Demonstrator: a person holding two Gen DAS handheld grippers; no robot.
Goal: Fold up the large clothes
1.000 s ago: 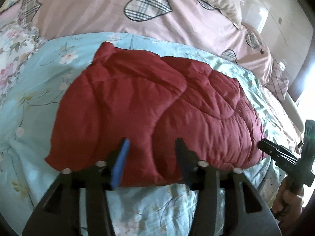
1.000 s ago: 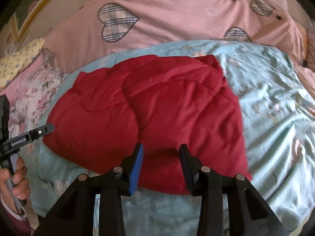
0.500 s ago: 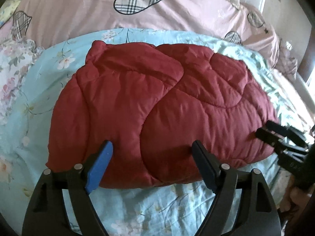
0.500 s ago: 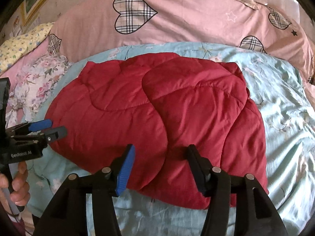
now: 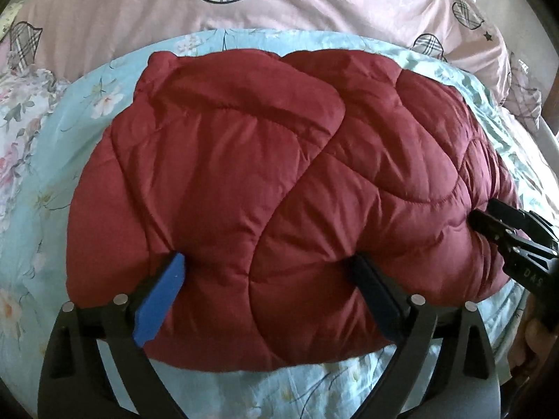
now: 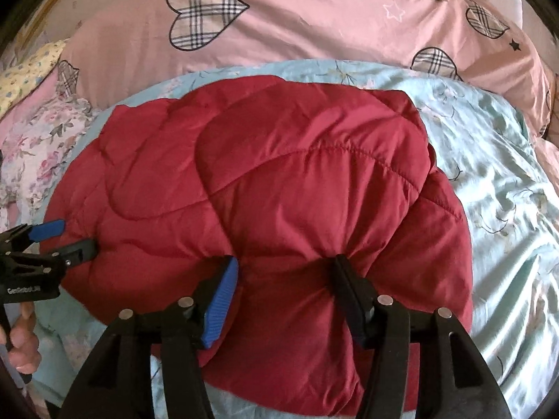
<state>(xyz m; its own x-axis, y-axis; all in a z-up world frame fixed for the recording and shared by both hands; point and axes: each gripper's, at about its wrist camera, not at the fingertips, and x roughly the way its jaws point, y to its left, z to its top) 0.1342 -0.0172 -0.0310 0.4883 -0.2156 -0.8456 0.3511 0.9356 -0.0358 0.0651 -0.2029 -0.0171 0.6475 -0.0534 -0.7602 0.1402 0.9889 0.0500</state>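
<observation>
A dark red quilted padded jacket (image 5: 265, 174) lies folded in a puffy bundle on the light blue floral bedspread (image 5: 63, 160). My left gripper (image 5: 269, 269) is open wide, its fingers pressed into the jacket's near edge with padding bulging between them. My right gripper (image 6: 284, 267) is also open, its fingers sunk into the near edge of the jacket (image 6: 297, 188) further right. Each gripper shows in the other's view: the right one (image 5: 489, 220) at the jacket's right end, the left one (image 6: 70, 237) at its left end.
A pink duvet with plaid hearts (image 6: 279, 31) lies across the back of the bed. A floral pillow (image 6: 31, 146) sits at the left. The blue bedspread (image 6: 496, 181) stretches to the right of the jacket. A hand (image 6: 21, 345) grips the left tool's handle.
Both grippers have opened wider and moved forward and down, from above the jacket's near edge to pressing into it. The jacket bulges between the fingers.
</observation>
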